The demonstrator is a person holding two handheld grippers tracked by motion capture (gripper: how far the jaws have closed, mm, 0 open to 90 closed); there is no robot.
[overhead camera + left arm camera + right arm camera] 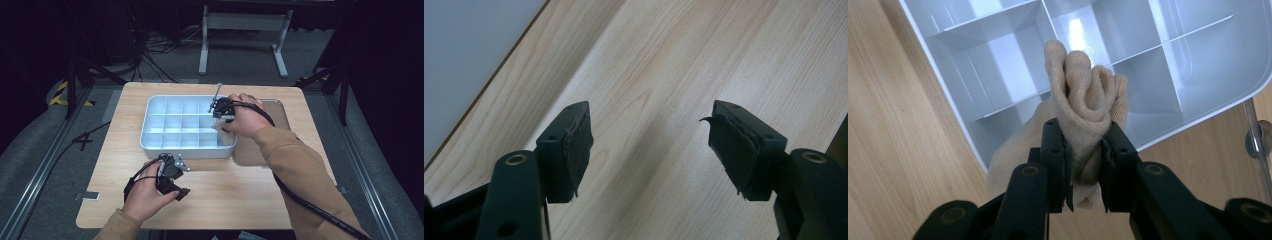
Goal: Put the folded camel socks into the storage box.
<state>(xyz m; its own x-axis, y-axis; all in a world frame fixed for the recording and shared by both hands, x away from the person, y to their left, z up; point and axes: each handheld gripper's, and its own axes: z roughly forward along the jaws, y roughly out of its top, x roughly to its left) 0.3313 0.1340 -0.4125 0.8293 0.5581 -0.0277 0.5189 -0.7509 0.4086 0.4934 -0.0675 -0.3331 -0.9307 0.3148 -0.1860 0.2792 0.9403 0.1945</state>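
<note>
On a pale wooden table [240, 195], a light grey plastic organiser tray [150, 122] divided into a grid of small square compartments sits just beyond the centre. At the tray's 4 o'clock corner in the high view, the right gripper [223, 120] pinches a bunched beige knitted sock [223, 131]. In the right gripper view, the black jaws press on the middle of the sock [1083, 110]; its folded end rises between them toward 12 o'clock, in front of the tray's compartments, and a looser part hangs toward 7 o'clock over the tray's edge and the table. A brown flat tray [277, 112] lies at 3 o'clock of the grey tray, touching or just beside it. At 6 o'clock of the grey tray, near its front wall, the left gripper [182, 180] rests in the person's left hand [147, 195]. In the left gripper view its jaws stand spread wide with bare table wood [654, 100] between them.
</note>
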